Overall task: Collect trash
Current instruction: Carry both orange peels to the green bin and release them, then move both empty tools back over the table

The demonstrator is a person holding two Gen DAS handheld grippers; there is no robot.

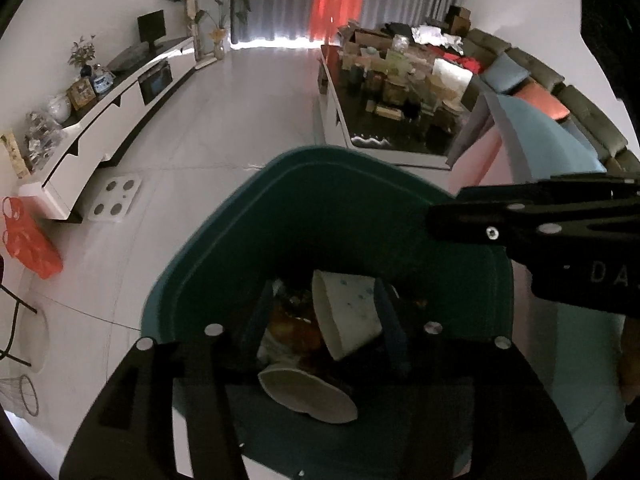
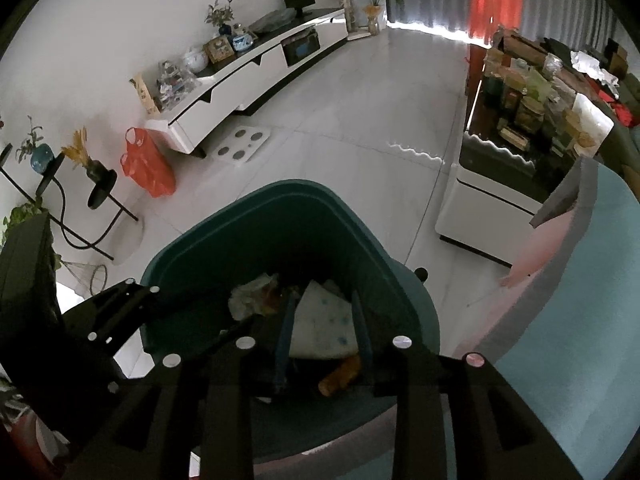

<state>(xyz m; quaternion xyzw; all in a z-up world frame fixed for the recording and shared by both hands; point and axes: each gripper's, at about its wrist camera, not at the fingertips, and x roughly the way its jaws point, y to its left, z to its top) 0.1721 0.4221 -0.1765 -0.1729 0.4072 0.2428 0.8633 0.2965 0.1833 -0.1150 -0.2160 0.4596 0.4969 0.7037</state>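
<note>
Pale floor tiles surround a green bin (image 1: pixel 360 216) holding paper cups (image 1: pixel 346 312), left gripper (image 1: pixel 324 316) parted over them; right view: same bin (image 2: pixel 224 240), crumpled paper (image 2: pixel 252 296), right gripper (image 2: pixel 324 336) parted, holding nothing.

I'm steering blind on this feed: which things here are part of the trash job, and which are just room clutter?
Job:
- green bin
- paper cups in it
- crumpled paper
- left gripper, right gripper, both open above it

Clutter:
- orange bag
- TV cabinet
- crowded coffee table
- sofa
</note>
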